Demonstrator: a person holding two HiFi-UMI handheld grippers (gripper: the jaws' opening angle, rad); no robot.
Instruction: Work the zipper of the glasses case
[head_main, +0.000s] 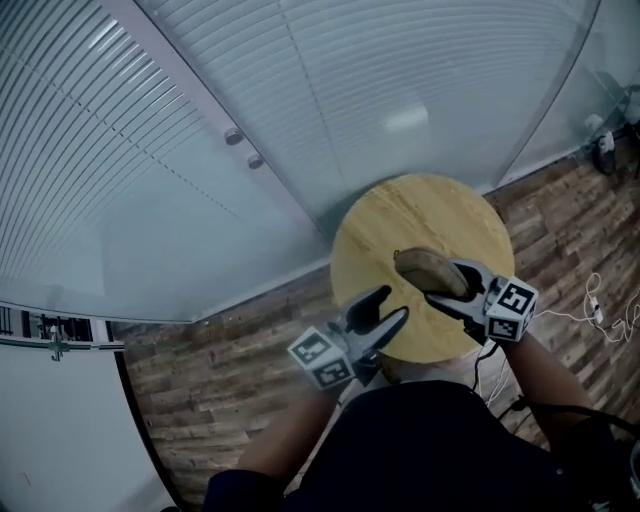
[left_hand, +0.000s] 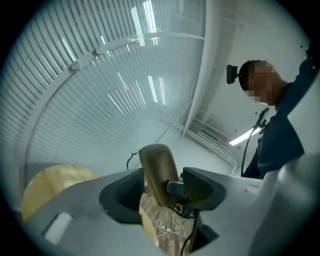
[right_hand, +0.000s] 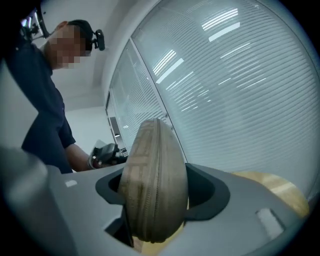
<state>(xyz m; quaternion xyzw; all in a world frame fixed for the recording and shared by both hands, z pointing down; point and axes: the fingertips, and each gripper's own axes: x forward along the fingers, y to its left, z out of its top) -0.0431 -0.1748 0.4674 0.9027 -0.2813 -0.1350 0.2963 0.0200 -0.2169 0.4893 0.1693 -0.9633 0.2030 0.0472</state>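
Right gripper (right_hand: 157, 196) clamps the case (right_hand: 155, 180); left gripper (head_main: 387, 312) is spread and empty.

The right jaws press on the tan case's two broad sides. Its zipper seam faces that gripper's camera, and one rounded end sticks out past the jaws. The left gripper sits just beside it, jaws apart, tips aimed at the case with nothing pinched between them. Both hang over the near edge of the round wooden table (head_main: 400, 215), and the case is held up off the top. Around the table is plank floor (head_main: 220, 370) with a white cable (head_main: 592, 300) lying on it, and behind it a ribbed glass wall (head_main: 150, 150).
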